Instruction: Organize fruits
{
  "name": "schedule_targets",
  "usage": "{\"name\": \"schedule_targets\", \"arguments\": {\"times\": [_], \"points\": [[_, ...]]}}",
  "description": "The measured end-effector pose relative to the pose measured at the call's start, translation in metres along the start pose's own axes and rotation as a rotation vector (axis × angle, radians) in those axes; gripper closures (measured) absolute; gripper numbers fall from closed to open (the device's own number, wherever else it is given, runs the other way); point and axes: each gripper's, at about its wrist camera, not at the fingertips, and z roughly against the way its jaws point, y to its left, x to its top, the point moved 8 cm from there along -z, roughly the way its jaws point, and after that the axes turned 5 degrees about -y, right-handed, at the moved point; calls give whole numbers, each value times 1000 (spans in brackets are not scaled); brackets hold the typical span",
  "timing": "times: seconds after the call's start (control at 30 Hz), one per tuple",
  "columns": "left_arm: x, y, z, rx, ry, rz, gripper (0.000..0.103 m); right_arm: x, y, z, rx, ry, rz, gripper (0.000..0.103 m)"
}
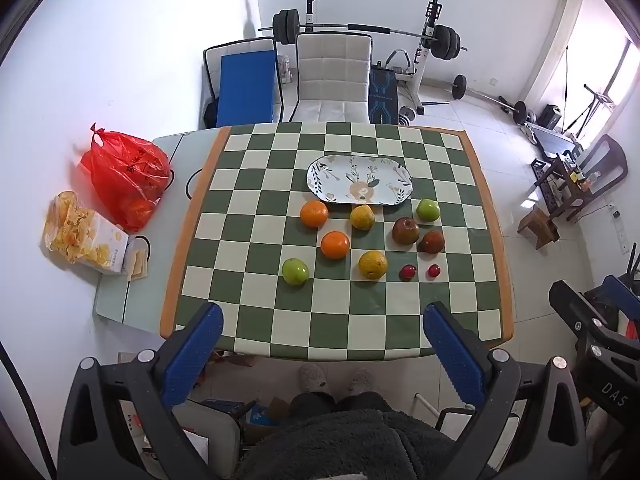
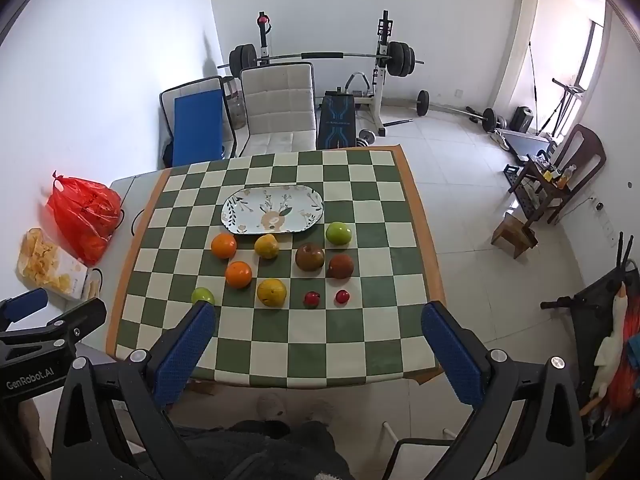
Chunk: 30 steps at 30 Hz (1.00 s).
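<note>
White walls and a weight bench (image 1: 400, 80) were seen behind the tabletop (image 1: 256, 320), which was covered with a green-and-cream checked cloth. An oval flowered plate (image 1: 359, 179) was set toward the far side, with nothing on it. Just in front of it the fruits were spread over the cloth, apart from one another: two oranges (image 1: 314, 213), two yellow fruits (image 1: 373, 265), two green apples (image 1: 295, 271), two brownish-red apples (image 1: 405, 231) and two small red fruits (image 1: 407, 272). A red plastic bag (image 1: 124, 176) and a snack box (image 1: 86, 236) were left off the cloth at the left. The left gripper (image 1: 322, 344) and the right gripper (image 2: 318, 344) were held above the near edge, tilted downward, jaws spread wide with nothing between them.
</note>
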Motion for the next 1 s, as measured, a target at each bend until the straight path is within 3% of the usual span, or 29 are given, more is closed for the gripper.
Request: {"name": "schedule_targets", "arguments": {"times": [1.0], "points": [[-3,-1,9,-13,6,11,1,-16,10,2,15,30,-1,0]]}}
